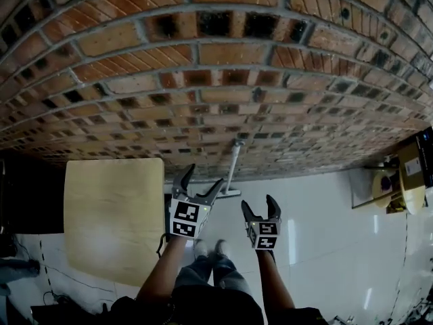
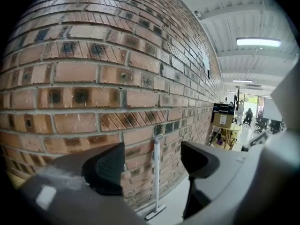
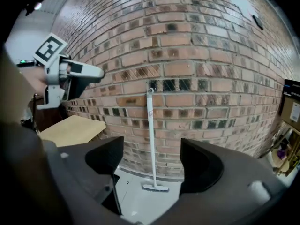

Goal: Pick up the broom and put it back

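One pale wooden table (image 1: 111, 215) stands at the left against the brick wall (image 1: 216, 59). Next comes the left gripper (image 1: 201, 176), jaws apart and empty. One white broom (image 1: 232, 168) leans upright against the wall, its head on the floor, well beyond both grippers. The right gripper (image 1: 259, 205) is likewise spread wide, holding nothing.

Left tongs (image 1: 203, 176) and right tongs (image 1: 258, 203) are black, square-marked
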Available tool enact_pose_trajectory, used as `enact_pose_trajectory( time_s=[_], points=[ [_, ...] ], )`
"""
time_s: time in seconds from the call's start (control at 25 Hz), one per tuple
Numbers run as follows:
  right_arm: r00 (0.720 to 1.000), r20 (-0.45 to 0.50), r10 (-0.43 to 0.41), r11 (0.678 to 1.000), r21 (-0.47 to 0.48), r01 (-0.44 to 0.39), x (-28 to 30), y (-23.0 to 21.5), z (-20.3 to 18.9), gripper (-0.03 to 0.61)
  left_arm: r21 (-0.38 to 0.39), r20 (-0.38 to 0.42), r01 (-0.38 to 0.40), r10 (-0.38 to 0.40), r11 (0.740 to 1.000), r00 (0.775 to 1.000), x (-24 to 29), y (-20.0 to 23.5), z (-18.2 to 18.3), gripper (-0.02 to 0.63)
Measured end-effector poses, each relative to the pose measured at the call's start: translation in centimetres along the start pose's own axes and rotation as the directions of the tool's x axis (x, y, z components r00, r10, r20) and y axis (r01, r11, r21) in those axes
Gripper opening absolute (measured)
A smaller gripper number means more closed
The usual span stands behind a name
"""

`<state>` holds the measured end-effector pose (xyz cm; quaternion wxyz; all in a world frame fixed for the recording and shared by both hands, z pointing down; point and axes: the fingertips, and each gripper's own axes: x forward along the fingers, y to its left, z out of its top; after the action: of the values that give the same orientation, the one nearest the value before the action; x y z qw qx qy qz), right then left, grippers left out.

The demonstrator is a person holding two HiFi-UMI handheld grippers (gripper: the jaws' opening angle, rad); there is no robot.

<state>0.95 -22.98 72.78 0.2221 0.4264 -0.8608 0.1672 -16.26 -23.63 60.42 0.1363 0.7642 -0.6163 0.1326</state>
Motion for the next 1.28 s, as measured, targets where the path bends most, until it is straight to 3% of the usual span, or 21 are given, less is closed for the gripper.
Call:
enact_pose_trajectory(
  time_s=[0.2,0.36,0.64,0.8,0.96,1.16,1.28],
  points=[
    [0.994,-0.096,0.048,0.999,-0.012,-0.049,10.2,0.3,0.2,0.355,-0.011,-0.007,-0.046,0.045,0.999,0.999,-2.0,1.8,0.2,0.376],
    [0.98,-0.189,0.066,0.997,-0.019,-0.071,16.7,0.5,0.1,0.291,-0.012,-0.014,-0.092,0.092,0.996,0.996,-3.8,3.2,0.0,0.377],
    [0.968,-0.238,0.077,0.996,-0.015,-0.082,22.3,1.0,1.0,0.205,-0.04,-0.028,-0.153,0.152,0.987,0.988,-6.6,4.9,-0.8,0.376],
    [0.964,-0.264,0.042,0.999,-0.023,-0.049,23.0,0.3,1.0,0.096,-0.054,-0.041,-0.182,0.18,0.982,0.983,-7.5,5.7,-1.7,0.376],
    [0.955,-0.29,0.058,0.996,-0.049,-0.076,21.9,0.9,0.3,0.093,-0.067,-0.051,-0.194,0.191,0.979,0.98,-8.2,6.3,-2.7,0.376],
    [0.937,-0.348,0.029,0.997,-0.055,-0.051,17.3,0.4,-1.7,0.092,-0.085,-0.042,-0.184,0.181,0.979,0.983,-8.3,6.2,-3.0,0.376],
    [0.945,-0.327,0.025,0.998,-0.047,-0.043,13.8,0.7,-1.5,0.092,-0.083,-0.028,-0.176,0.174,0.981,0.984,-8.7,6.0,-2.5,0.376]
  ],
)
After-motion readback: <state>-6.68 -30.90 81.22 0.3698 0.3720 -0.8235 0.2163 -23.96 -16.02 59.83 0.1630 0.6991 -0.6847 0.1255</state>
